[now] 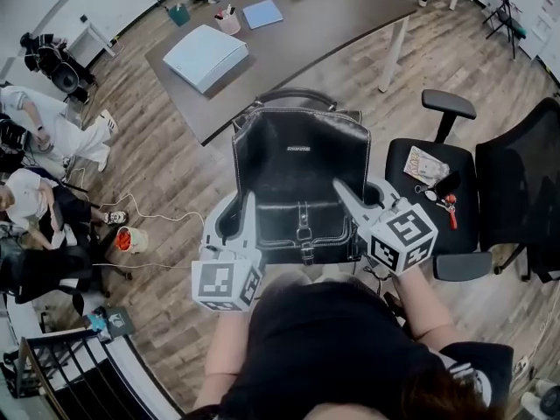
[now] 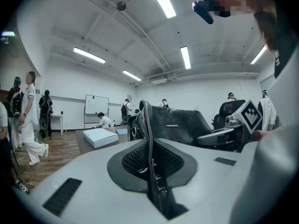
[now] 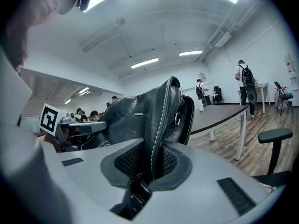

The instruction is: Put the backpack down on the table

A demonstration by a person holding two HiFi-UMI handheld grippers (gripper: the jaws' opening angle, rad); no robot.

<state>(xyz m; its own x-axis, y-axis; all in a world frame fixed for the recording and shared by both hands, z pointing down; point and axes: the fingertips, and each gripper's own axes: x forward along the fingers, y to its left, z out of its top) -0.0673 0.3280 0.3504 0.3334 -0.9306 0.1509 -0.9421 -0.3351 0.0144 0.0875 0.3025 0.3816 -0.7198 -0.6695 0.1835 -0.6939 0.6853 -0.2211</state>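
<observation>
The left gripper (image 2: 150, 160) is pinched tight on the backpack's left side edge, the black leather standing upright between its ribbed pads. The right gripper (image 3: 152, 164) is clamped the same way on the white-stitched right edge. Between them the black leather backpack (image 1: 300, 160) hangs in the air, front flap and buckle towards the person, over the wooden floor just short of the dark table (image 1: 350, 16). Only its top handle overlaps the near table edge, so it is not yet set down.

To do this step well, I would hold both pinches firm and level so the bag does not sag or twist. I would carry it forward past the edge onto the bare stretch right of the white box (image 1: 205, 55), lower it until the base sits flat, and only then let go.

The head view alone shows the layout: the free tabletop, the box, the blue notebook (image 1: 262, 13) and the office chair (image 1: 490, 182) close at the right. Only the gripper views show the grips themselves. The left gripper view also shows the box beyond the bag, and the right gripper view shows the table's white leg
</observation>
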